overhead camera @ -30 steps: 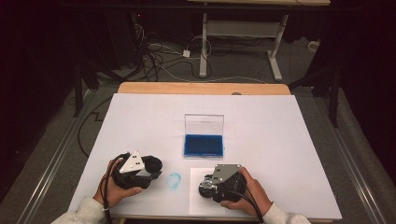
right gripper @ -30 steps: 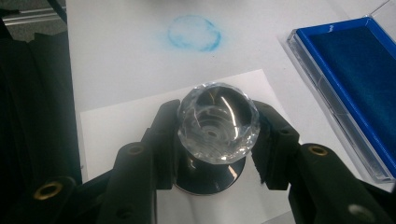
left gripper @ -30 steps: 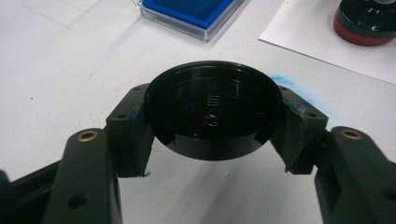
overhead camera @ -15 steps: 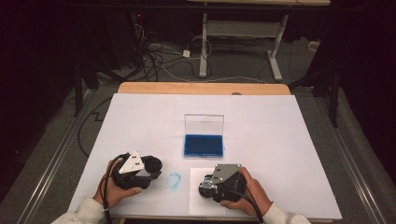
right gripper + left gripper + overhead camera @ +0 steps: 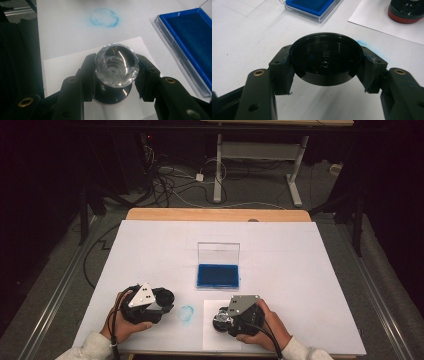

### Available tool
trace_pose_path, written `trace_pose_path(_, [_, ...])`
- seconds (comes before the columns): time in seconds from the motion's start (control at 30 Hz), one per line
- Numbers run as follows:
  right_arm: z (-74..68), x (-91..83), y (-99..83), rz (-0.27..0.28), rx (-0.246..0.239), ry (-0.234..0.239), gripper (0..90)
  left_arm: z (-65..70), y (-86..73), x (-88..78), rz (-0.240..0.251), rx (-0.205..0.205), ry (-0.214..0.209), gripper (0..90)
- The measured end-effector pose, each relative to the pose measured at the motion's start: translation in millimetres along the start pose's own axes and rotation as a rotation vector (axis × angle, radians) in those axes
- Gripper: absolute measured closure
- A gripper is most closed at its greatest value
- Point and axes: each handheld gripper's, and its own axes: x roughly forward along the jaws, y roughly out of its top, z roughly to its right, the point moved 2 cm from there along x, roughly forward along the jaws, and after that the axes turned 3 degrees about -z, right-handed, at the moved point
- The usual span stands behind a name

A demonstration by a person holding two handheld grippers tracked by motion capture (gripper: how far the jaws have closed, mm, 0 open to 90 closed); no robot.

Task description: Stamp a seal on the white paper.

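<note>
Currently we hold the black cap [image 5: 325, 60] clamped in the left gripper [image 5: 325, 72], and the stamp [image 5: 116, 66] clamped in the right gripper [image 5: 115, 75] on paper [image 5: 65, 67]

Ahead of the right gripper [image 5: 226, 318] stands the ink pad [image 5: 218, 275] — bare table [image 5: 310, 270] on both flanks.

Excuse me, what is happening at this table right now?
A person works with two hand-held grippers at a white table. The left gripper is shut on a round black plastic cap, held above the table. The right gripper is shut on a round stamp with a clear faceted knob, standing on a white paper sheet. An open blue ink pad lies behind them, a blue smudge between them.
</note>
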Motion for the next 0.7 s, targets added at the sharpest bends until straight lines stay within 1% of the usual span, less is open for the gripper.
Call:
trace_pose_path(0.27, [1.0, -1.1, -1.5, 0.000, 0.015, 0.005, 56.5, 0.4, -0.3, -0.2, 0.001, 0.003, -0.002, 36.6])
trace_pose_path(0.4, [-1.4, 0.0, 0.3, -0.008, 0.001, -0.008, 56.6, 0.1, -0.6, -0.5, 0.001, 0.001, -0.002, 36.6])
trace_pose_path(0.6, [-1.5, -0.3, -0.2, -0.011, 0.001, -0.013, 56.5, 0.6, -0.1, 0.5, -0.003, 0.001, -0.002, 36.6])
trace_pose_path(0.63, [-1.1, 0.0, -0.5, -0.006, 0.004, -0.007, 56.5, 0.9, 0.0, 0.6, -0.003, 0.000, -0.004, 36.6])
trace_pose_path(0.7, [-2.2, 0.0, -0.1, -0.013, 0.001, -0.016, 56.5, 0.8, -0.1, 0.6, -0.003, 0.001, -0.003, 36.6])
